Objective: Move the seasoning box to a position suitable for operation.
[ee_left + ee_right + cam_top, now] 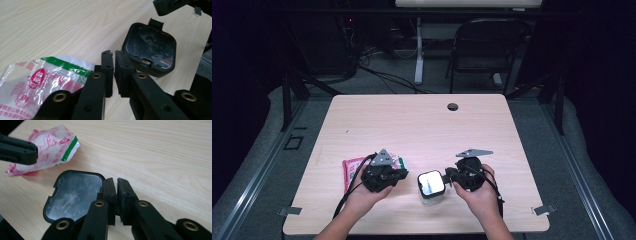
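Note:
A small clear container with a black-rimmed shiny lid (431,184) (150,48) (75,193) stands near the table's front edge, between my two grippers. A crumpled pink-and-white plastic bag with a green strip (354,167) (47,77) (50,146) lies to its left, partly under my left gripper. My left gripper (403,173) (114,53) hovers over the bag's right end, pointing toward the container, shut with nothing between its jaws. My right gripper (448,176) (116,180) sits just right of the lid, shut and empty. Each gripper also appears in the other's view: the left gripper (17,151) and the right gripper (172,5).
The light wooden table (422,125) has a cable hole (453,106) near its far edge. A black folding chair (487,45) and a desk leg (418,50) stand beyond it on the grey floor. Metal clips (543,210) sit at the front corners.

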`<state>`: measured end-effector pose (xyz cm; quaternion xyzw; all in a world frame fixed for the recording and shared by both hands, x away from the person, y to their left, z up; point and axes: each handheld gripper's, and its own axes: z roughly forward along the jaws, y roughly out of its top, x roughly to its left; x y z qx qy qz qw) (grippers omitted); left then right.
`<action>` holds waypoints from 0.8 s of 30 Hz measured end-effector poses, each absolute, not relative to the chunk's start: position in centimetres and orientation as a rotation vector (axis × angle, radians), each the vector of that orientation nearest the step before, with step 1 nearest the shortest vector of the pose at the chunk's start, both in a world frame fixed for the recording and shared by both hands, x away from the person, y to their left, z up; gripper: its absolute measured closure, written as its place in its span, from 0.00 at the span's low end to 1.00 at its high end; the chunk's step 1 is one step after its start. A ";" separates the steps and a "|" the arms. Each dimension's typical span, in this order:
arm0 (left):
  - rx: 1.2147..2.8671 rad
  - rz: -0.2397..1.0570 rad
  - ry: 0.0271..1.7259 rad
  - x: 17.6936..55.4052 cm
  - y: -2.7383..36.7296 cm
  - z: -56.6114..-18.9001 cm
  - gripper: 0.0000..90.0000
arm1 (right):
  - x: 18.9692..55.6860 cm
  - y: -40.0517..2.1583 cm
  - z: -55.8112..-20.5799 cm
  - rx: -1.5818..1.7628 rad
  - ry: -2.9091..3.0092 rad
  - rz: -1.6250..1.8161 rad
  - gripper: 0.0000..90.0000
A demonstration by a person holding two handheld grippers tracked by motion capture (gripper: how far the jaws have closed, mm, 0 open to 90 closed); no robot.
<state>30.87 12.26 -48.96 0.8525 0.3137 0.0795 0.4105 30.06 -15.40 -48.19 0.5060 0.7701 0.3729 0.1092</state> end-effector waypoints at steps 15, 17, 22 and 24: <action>2.243 0.130 0.714 29.5 10.5 -50.8 1.00 | 30.1 -15.0 -48.9 1.523 2.308 1.054 0.94; 2.245 0.122 0.704 29.4 10.3 -50.9 1.00 | 30.1 -15.1 -48.9 1.524 2.306 1.061 0.94; 2.278 0.105 0.670 28.9 9.7 -51.2 1.00 | 30.0 -15.1 -49.0 1.525 2.299 1.072 0.94; 2.296 0.097 0.654 28.8 9.4 -51.3 1.00 | 30.0 -15.1 -49.0 1.526 2.298 1.071 0.94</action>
